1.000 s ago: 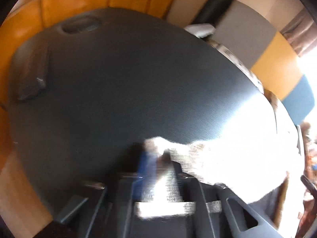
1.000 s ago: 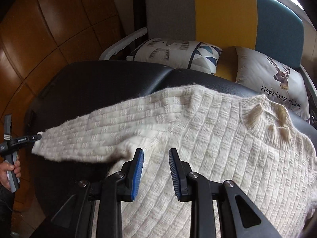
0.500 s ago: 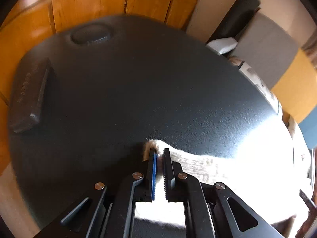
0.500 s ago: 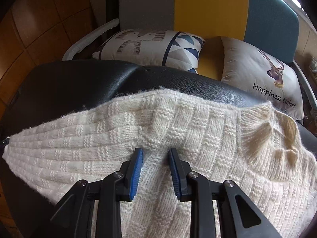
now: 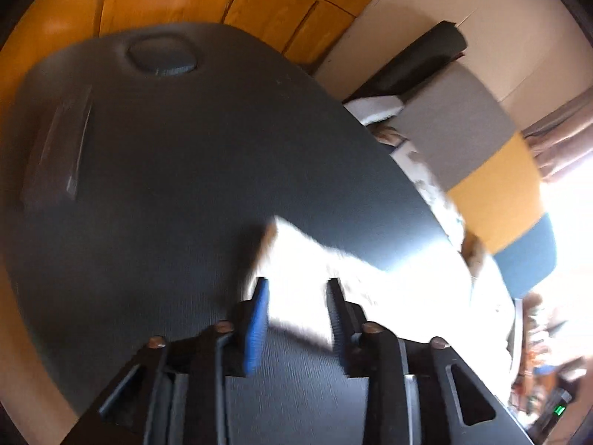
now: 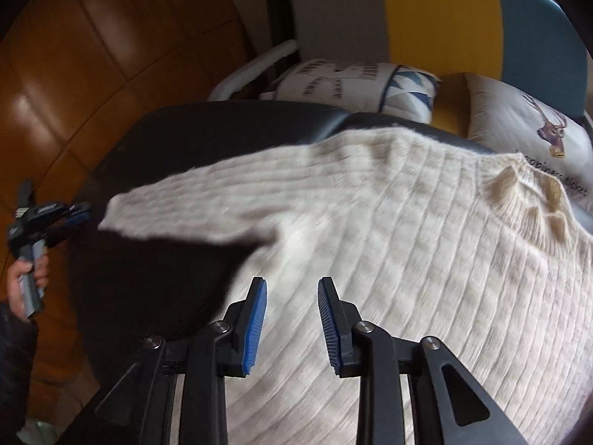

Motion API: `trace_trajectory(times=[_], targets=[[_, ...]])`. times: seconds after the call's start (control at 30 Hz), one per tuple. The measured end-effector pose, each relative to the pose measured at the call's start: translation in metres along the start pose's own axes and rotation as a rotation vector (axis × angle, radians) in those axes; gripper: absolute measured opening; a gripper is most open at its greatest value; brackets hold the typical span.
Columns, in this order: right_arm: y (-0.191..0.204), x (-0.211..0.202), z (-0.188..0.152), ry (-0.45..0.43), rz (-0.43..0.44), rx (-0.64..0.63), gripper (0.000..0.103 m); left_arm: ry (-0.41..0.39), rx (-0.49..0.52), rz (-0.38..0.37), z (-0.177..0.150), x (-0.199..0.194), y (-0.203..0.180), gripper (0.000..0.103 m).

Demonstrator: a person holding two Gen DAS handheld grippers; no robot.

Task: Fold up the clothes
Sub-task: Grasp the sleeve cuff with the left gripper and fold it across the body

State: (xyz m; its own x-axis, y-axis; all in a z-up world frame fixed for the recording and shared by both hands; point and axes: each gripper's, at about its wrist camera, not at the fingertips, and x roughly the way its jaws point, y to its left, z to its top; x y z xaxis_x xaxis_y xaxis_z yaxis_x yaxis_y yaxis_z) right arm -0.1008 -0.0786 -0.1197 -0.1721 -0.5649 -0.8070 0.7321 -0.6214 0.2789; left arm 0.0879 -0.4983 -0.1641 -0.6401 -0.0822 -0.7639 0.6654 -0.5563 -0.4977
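Over the black table point(image 6: 155, 259), both grippers' fingers point(image 6: 255, 319) gape above the sweater point(image 6: 407, 244).

Black padded table point(image 6: 229, 122) on a brown wooden floor point(image 6: 111, 55). Behind the table, a sofa point(image 6: 437, 18) with grey, yellow and blue panels holds two printed cushions point(image 6: 355, 81). Strong daylight enters beyond the sofa.

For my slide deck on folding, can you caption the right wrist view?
Open right gripper hovers over a cream knitted sweater spread on a black padded table, sleeve stretched toward the left gripper.
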Motion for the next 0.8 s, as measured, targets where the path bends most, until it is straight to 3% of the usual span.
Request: trace_trajectory(times=[0.13,0.3,0.43,0.53,0.7,0.77,0.8], targets=[[0.061,-0.037,-0.076,0.022,0.114,-0.114,0.029,0.062,0.019,-0.101,-0.047,-0.020,0.005,0.044],[0.119,-0.058,-0.142,0.031,0.069,-0.237,0.029,0.143,0.065,-0.222,-0.108,-0.042,0.003,0.046],[0.140,-0.046,-0.161,0.040,0.027,-0.268,0.029,0.251,0.132,-0.290,-0.150,-0.045,-0.028,0.053],[0.143,-0.018,-0.173,0.119,-0.111,-0.319,0.030,0.284,0.205,-0.310,-0.170,-0.046,-0.053,0.053],[0.164,-0.009,-0.198,0.045,-0.235,-0.509,0.032,0.342,0.234,-0.327,-0.189,-0.033,-0.086,0.058],[0.164,-0.007,-0.195,0.054,-0.241,-0.478,0.030,0.362,0.237,-0.322,-0.195,-0.029,-0.093,0.058],[0.162,-0.008,-0.194,0.051,-0.230,-0.464,0.022,0.371,0.238,-0.319,-0.198,-0.031,-0.092,0.058]])
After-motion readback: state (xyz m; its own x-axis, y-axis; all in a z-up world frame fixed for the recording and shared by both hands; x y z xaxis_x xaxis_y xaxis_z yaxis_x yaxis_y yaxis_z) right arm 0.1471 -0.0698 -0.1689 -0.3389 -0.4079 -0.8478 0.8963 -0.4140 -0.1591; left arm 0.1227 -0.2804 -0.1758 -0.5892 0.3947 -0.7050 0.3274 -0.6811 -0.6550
